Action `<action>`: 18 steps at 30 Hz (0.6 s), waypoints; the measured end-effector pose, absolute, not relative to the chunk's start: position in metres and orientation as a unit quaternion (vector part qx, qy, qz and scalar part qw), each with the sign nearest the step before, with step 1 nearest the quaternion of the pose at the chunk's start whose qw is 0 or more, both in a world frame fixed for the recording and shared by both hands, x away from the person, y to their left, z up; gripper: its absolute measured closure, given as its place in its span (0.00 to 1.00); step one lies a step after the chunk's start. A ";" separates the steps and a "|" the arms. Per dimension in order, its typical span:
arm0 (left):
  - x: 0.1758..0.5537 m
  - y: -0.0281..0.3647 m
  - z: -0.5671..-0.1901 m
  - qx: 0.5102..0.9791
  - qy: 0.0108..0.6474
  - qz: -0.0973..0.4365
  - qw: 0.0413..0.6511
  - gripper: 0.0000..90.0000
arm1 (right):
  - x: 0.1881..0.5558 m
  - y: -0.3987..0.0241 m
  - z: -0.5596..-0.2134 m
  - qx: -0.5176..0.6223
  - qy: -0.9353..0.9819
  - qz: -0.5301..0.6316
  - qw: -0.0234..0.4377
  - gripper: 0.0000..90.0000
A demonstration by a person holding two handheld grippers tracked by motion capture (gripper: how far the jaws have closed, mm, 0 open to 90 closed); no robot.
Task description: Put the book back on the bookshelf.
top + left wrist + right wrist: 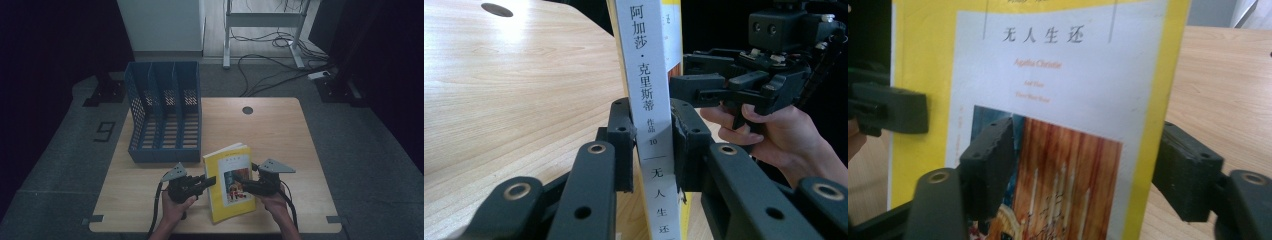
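Observation:
A yellow paperback book (229, 180) stands upright, slightly tilted, near the front of the wooden table (272, 132). My left gripper (210, 181) is shut on its white spine (646, 75), one pad on each side (651, 135). My right gripper (241, 179) faces the front cover (1058, 75) from the other side. Its jaws stand wide open (1088, 150): one pad hangs in front of the cover picture and the other is out past the book's yellow edge, neither pressing. In the left gripper view the right gripper (704, 85) and its hand sit just behind the book.
A blue three-slot file holder (165, 115) stands at the table's back left, its slots open toward me. A round cable hole (247, 110) lies at the back centre. Cables (270, 70) and a desk frame sit on the floor beyond.

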State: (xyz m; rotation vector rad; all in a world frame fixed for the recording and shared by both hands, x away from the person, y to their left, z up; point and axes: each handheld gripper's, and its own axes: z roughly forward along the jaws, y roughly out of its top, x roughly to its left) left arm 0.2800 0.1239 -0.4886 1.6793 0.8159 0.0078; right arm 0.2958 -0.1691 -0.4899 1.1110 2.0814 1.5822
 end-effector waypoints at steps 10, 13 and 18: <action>0.278 0.121 -0.488 0.726 0.346 0.002 0.595 0.82 | 0.301 -0.175 -0.486 0.396 0.710 0.568 0.124 0.28; 0.277 0.120 -0.488 0.727 0.345 0.002 0.594 0.82 | 0.301 -0.176 -0.486 0.397 0.709 0.569 0.125 0.27; 0.275 0.117 -0.486 0.731 0.337 0.004 0.594 0.82 | 0.304 -0.176 -0.487 0.397 0.712 0.568 0.114 0.24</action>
